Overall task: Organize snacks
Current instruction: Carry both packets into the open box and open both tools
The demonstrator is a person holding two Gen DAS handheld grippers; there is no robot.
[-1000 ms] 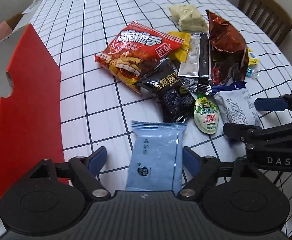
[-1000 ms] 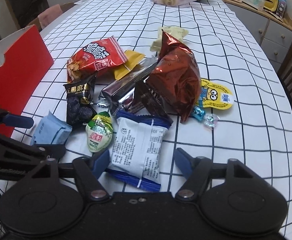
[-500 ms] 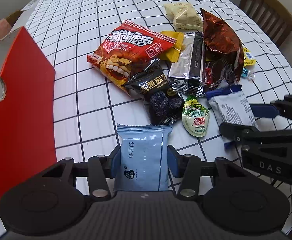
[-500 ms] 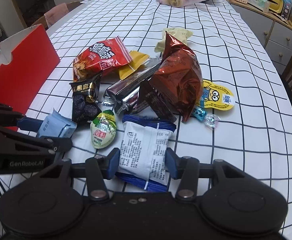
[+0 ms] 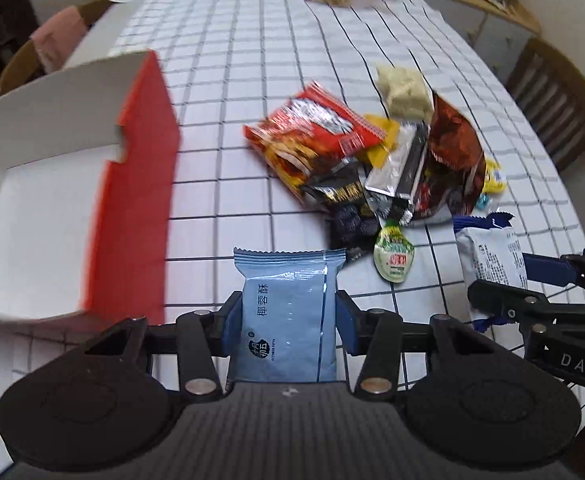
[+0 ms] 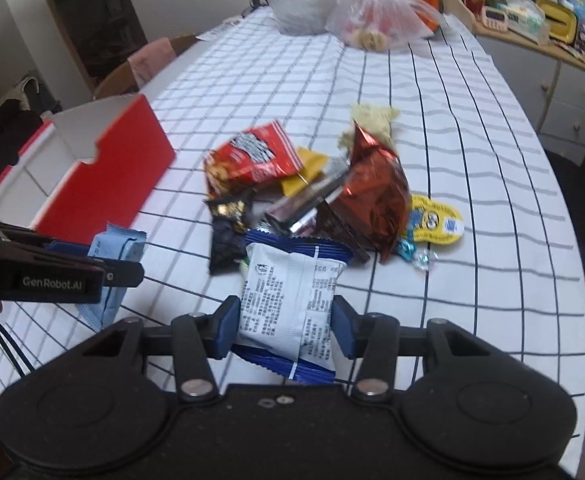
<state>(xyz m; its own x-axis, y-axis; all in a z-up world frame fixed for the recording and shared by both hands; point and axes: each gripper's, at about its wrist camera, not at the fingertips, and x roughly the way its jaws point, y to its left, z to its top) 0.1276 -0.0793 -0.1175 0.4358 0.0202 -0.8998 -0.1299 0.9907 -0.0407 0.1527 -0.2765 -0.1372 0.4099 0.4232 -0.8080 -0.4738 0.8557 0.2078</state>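
My left gripper point(image 5: 288, 320) is shut on a light blue snack packet point(image 5: 288, 312) and holds it above the table, right of the open red-and-white box point(image 5: 132, 200). My right gripper point(image 6: 286, 328) is shut on a white-and-blue snack packet point(image 6: 288, 304), lifted above the table. That packet also shows in the left wrist view point(image 5: 492, 252), and the light blue packet in the right wrist view point(image 6: 112, 276). The snack pile holds a red bag point(image 5: 312, 136), a black packet point(image 5: 344, 204), a silver packet point(image 5: 400, 164), a brown foil bag point(image 6: 376, 196) and a green jelly cup point(image 5: 392, 256).
The white grid tablecloth point(image 6: 472, 160) covers the table. Plastic bags point(image 6: 332, 4) sit at the far end. A yellow cartoon packet point(image 6: 436, 224) and wrapped candies point(image 6: 416, 256) lie right of the pile. Chairs point(image 5: 560, 116) stand at the table's sides. A cabinet point(image 6: 564, 92) is at the right.
Both grippers closed on their packets and lifted them off the table. The views rose and the box interior came into sight at the left.
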